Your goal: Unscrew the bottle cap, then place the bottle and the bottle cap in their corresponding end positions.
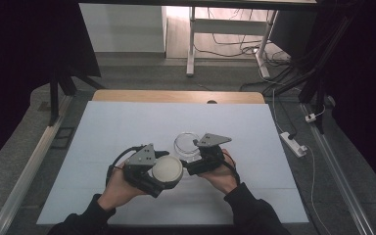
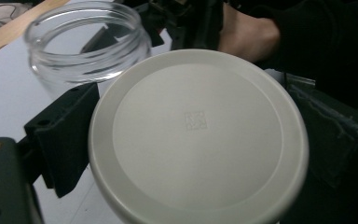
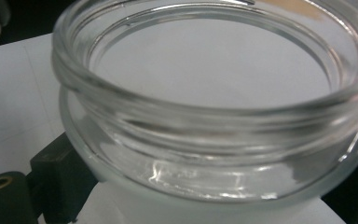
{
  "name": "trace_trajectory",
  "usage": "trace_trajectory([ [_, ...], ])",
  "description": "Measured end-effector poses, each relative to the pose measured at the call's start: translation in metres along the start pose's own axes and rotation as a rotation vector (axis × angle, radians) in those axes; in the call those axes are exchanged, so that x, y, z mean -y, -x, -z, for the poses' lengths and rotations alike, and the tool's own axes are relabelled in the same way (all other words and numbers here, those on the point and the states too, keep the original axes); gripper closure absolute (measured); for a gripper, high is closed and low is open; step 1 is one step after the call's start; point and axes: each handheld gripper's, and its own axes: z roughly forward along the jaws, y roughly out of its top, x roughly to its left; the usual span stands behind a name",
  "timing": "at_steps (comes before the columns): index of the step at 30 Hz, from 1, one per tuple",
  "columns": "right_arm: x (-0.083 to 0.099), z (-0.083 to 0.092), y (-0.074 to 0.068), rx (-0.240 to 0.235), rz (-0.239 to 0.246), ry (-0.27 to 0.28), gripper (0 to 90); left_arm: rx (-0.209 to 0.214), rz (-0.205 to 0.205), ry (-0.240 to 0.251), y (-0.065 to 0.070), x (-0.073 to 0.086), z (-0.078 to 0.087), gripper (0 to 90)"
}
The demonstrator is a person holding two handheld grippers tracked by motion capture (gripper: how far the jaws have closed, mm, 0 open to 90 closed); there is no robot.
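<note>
At the bottom centre of the high view, the person's two forearms enter the frame, each hand carrying a gripper. The left gripper (image 1: 157, 172) has its jaws closed on the edge of a white lid (image 1: 167, 169), held roughly flat just above the mat, lower centre of the frame; the left gripper view shows the lid (image 2: 198, 135) clamped between both black jaws. The lid appears light, rigid and smooth plastic, so the rim is the sound place to hold it, though a slick edge could slip under a weak clamp. Just beyond, right of centre, the right gripper (image 1: 196, 155) has its jaws set against the lower wall of a clear glass jar (image 1: 186, 143), open-mouthed and upright on the white mat (image 1: 127, 127); the right gripper view shows the jar (image 3: 214, 116) between its jaws. Glass of this kind is judged heavy, hard, slippery and breakable; a hold below the threaded neck suits best. Lid and jar stand close together, nothing between them. Farther off, at the upper frame, a wooden table edge (image 1: 176, 96), a white desk frame (image 1: 191, 44) and a power strip (image 1: 293, 143) lie well apart from the work.
</note>
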Motion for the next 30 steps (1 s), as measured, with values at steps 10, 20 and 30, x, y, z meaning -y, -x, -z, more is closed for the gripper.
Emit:
trace_trajectory([
  [10,-0.008,-0.012,0.008,0.001,-0.009,0.008,6.8,0.016,-0.004,-0.004,0.005,0.007,-0.007,8.3],
  [20,-0.01,-0.023,0.02,0.019,-0.017,0.002,6.8,0.031,0.002,-0.006,0.007,0.014,-0.021,8.3],
  [30,-0.013,-0.033,0.032,0.032,-0.031,0.001,6.7,0.028,0.003,-0.02,0.004,0.025,-0.039,8.3],
])
